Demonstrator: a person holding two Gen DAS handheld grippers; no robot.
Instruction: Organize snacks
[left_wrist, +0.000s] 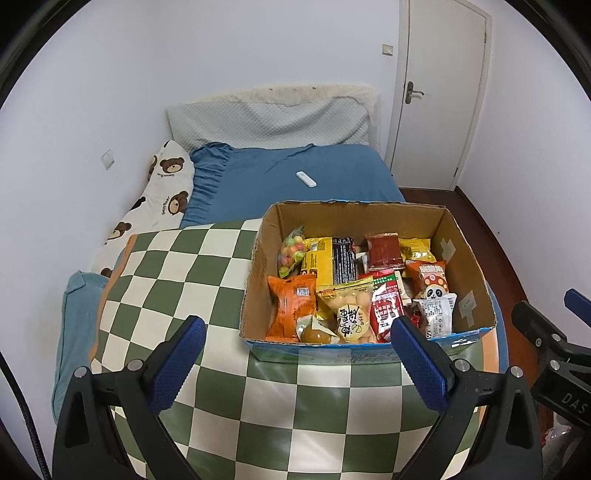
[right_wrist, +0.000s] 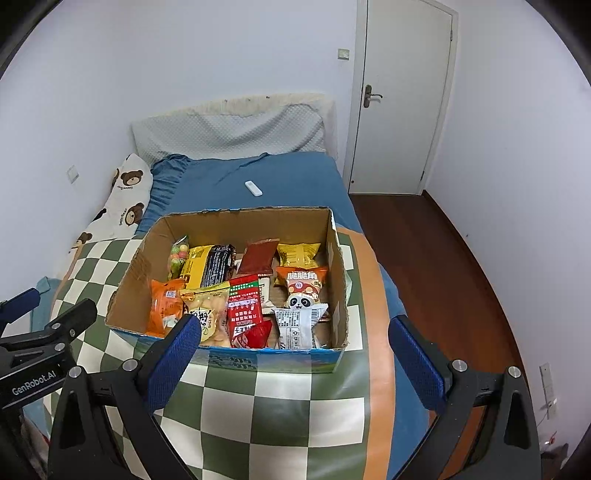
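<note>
Cardboard box (left_wrist: 458, 258) of snack packets (left_wrist: 384, 310) (orange, yellow, red, panda-print) sits on green checked blanket (left_wrist: 177, 266), on bed. Left gripper (left_wrist: 297, 345) and right gripper (right_wrist: 295, 345) both spread wide, empty, near box front. White remote (left_wrist: 306, 179) on blue sheet (left_wrist: 266, 177) behind. Packet lettering too small to read.

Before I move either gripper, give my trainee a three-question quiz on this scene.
1. True or false: the left gripper and the right gripper are both open and hold nothing.
2. Where do the snacks lie? A) in the cardboard box B) loose on the checkered blanket C) on the floor
3. What small white thing lies on the blue sheet beyond the box?

Key: 1 true. 2 A. 3 a remote control.
</note>
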